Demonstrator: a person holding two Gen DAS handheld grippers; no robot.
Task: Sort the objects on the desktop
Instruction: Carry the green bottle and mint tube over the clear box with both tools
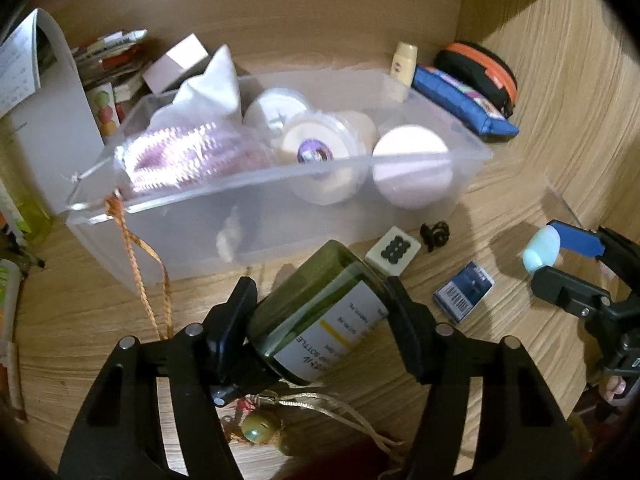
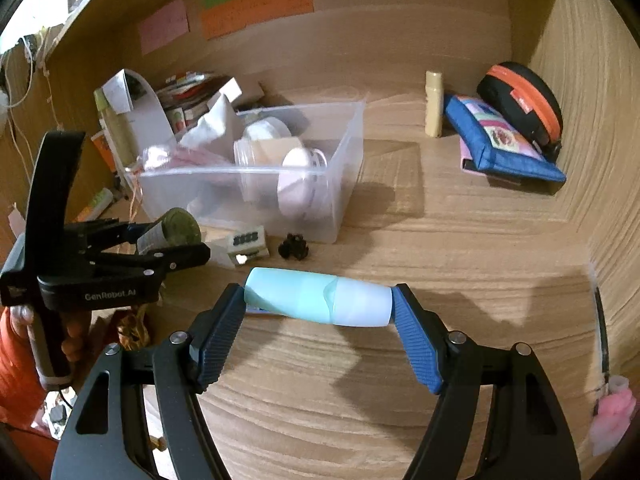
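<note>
Left gripper (image 1: 320, 316) clamped on green bottle (image 1: 316, 316), neck hidden; right gripper (image 2: 318, 300) pinching pale-blue tube (image 2: 318, 300) endwise.

Left gripper (image 1: 322, 312) and right gripper (image 2: 318, 300) both clamped

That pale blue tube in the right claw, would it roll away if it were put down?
Probably: the tube looks round and smooth, so it could roll on the flat desk. The right gripper pinches it end to end, so it seems fairly stiff. Likely light.
</note>
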